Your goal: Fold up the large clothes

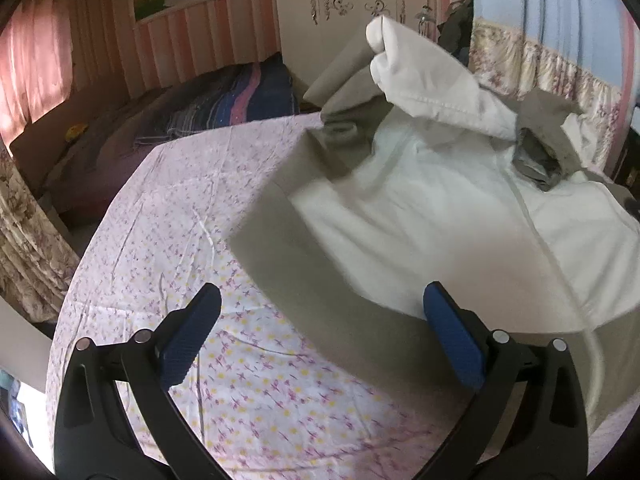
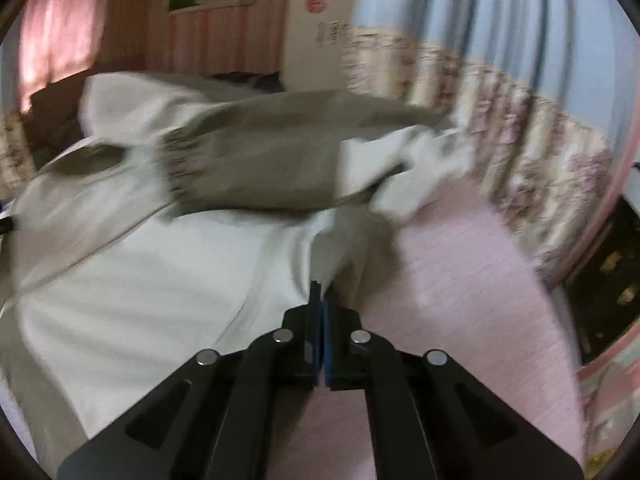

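A large jacket [image 1: 420,208] of soft, matte cloth, khaki outside with a smooth off-white lining, lies opened out on a bed covered by a thin pink floral sheet [image 1: 224,360], creased and flat. From the left wrist view the garment's long axis runs away from the camera toward the white wardrobe [image 1: 348,8], with one pale sleeve [image 1: 420,80] lifted and crumpled above the body. A khaki sleeve with a ribbed, gathered cuff [image 2: 188,164] crosses the jacket sideways in the blurred right wrist view. The left gripper [image 1: 320,308] stands spread wide above the sheet, just beside the jacket's near edge, gripping nothing. The right gripper [image 2: 322,292] is pressed together, pinching a fold of the pale lining at the jacket's edge.
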Tool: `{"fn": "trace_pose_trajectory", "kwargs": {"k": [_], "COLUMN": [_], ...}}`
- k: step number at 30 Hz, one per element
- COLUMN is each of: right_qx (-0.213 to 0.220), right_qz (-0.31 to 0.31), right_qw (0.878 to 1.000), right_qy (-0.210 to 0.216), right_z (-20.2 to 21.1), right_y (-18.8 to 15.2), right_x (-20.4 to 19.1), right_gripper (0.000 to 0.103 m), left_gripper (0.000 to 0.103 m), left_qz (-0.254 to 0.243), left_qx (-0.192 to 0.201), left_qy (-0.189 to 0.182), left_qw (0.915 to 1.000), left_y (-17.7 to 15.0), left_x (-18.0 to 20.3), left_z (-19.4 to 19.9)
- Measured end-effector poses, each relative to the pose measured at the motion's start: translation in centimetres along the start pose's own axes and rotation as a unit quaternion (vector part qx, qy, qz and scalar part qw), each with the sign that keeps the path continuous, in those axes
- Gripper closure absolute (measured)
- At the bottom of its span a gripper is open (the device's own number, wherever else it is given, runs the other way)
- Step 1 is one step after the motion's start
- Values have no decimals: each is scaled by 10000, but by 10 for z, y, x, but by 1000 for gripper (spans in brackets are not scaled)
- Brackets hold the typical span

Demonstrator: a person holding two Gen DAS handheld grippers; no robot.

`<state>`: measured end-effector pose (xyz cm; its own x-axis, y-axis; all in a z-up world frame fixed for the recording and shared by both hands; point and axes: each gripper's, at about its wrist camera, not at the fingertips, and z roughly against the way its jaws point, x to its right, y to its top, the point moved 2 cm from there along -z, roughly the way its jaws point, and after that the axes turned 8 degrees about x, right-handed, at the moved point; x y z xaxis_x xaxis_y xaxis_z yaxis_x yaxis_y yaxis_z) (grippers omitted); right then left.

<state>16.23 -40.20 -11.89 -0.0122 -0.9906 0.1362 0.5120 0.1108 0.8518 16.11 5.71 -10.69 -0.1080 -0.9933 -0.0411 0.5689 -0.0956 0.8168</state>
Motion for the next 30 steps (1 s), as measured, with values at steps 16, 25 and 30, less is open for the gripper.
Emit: {"fn": "trace_pose_trajectory", "kwargs": {"k": [16, 25, 30], "right_qx": [-154, -818, -834], "right_qz": [-486, -1019, -666], "right_qw": [9979, 9868, 9883], "right_qy": [-404, 952, 1087], "right_z": [3, 29, 19], "right_y": [-11, -57, -55], "right_x": [79, 52, 30], "right_gripper": [31, 31, 92], "left_gripper": [3, 3, 64], "left_qz": [-66, 76, 377], "left_qx": [-341, -563, -500], "left_qy": [-773, -909, -1287], "left_qw": [9964, 9942, 9897], "left_y": [-33, -34, -29], "left_x": [52, 81, 87], "left_z": [-6, -21, -14]}}
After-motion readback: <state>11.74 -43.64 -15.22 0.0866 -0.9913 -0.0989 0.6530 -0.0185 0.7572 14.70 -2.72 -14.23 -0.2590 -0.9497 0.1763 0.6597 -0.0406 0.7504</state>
